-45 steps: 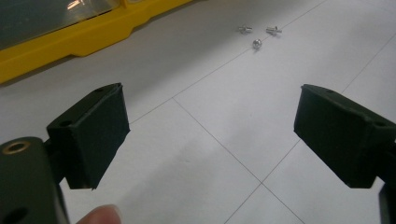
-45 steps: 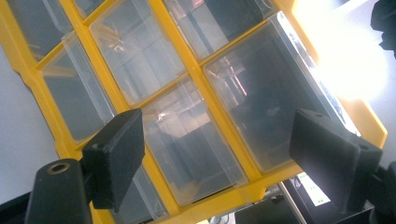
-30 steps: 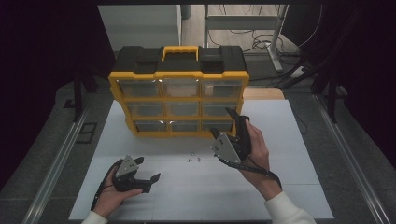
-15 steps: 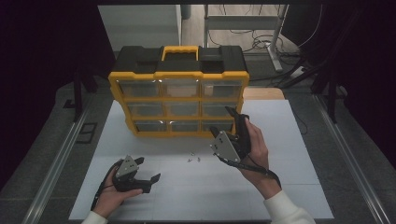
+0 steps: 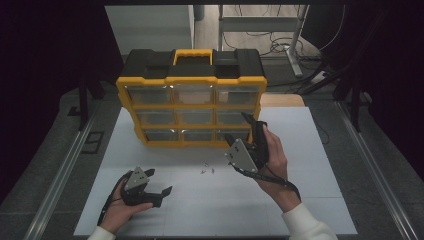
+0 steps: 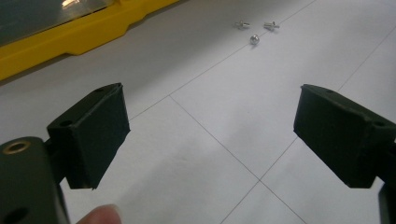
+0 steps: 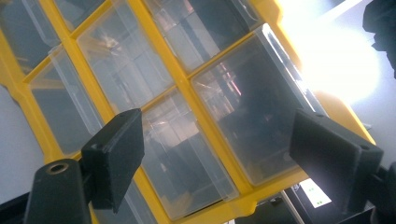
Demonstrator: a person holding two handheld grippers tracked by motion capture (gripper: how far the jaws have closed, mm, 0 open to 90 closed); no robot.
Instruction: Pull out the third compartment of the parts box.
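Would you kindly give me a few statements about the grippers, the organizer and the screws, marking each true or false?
1. The left gripper has its jaws spread wide with nothing between them. True.
2. The right gripper is clamped on a screw. False: its jaws are open and empty, facing the organizer's clear drawers.
3. The screws lie on the white tabletop in front of the organizer. True.
4. The organizer lies flat with its handle toward the person. False: it stands upright, yellow handle on top.

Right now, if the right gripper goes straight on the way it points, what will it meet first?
Probably a clear drawer of the yellow organizer box. The right gripper is open and aimed at the drawer fronts, nothing between. It seems to be a lower right drawer, but depth is hard to judge.
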